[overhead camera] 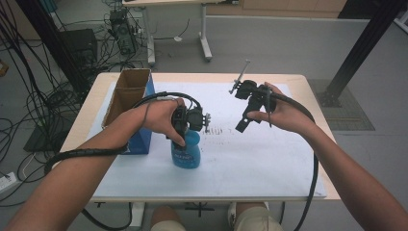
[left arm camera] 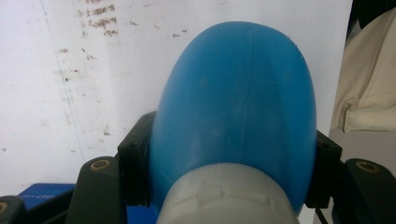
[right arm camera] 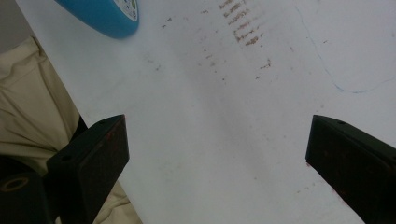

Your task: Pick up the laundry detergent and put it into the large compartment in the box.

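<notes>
One blue plastic bottle [overhead camera: 186, 151] standing near surface's front edge: left gripper [overhead camera: 188, 126] clamping its smooth, rigid, probably slippery shoulder; right gripper [overhead camera: 246, 118] hovering, fingers spread.

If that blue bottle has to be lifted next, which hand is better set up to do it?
The left. Its tongs already close on the blue bottle near its top, one jaw on each side. The right tongs are open, holding nothing, off to the bottle's side above the white sheet.
</notes>
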Demonstrator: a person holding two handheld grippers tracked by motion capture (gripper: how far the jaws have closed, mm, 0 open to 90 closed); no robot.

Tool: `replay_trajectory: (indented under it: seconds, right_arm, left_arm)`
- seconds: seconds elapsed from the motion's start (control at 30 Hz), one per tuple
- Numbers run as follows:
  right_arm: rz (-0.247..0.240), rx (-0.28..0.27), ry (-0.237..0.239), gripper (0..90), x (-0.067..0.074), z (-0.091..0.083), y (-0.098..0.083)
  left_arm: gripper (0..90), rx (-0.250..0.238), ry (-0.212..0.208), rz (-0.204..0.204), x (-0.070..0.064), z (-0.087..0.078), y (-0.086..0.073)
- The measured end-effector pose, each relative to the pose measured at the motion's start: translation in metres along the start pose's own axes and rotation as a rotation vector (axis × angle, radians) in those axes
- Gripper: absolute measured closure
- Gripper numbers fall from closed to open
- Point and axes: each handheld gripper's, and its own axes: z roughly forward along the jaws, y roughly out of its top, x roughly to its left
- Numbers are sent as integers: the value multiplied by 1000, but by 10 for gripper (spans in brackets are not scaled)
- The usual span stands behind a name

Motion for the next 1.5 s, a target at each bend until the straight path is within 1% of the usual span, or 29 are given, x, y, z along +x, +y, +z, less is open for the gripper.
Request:
replay_trajectory:
  seconds: [0.47,0.8,1.1,1.33,1.5]
  right_arm:
    - [-3,0,1,59,0,0,0]
    - [-1,4,1,59,-1,0,0]
    - [-4,4,-1,59,-1,-1,-1]
    - [-2,0,-1,59,0,-2,-3]
    - [-1,-3,-1,59,0,-1,-5]
  left_arm:
    - [365,7,-5,-2,1,0,2]
    - [366,8,-6,-16,1,0,1]
    - [368,26,-9,-21,1,-1,5]
    - [368,27,-10,-31,1,-1,5]
    - [370,30,-9,-48,0,-2,6]
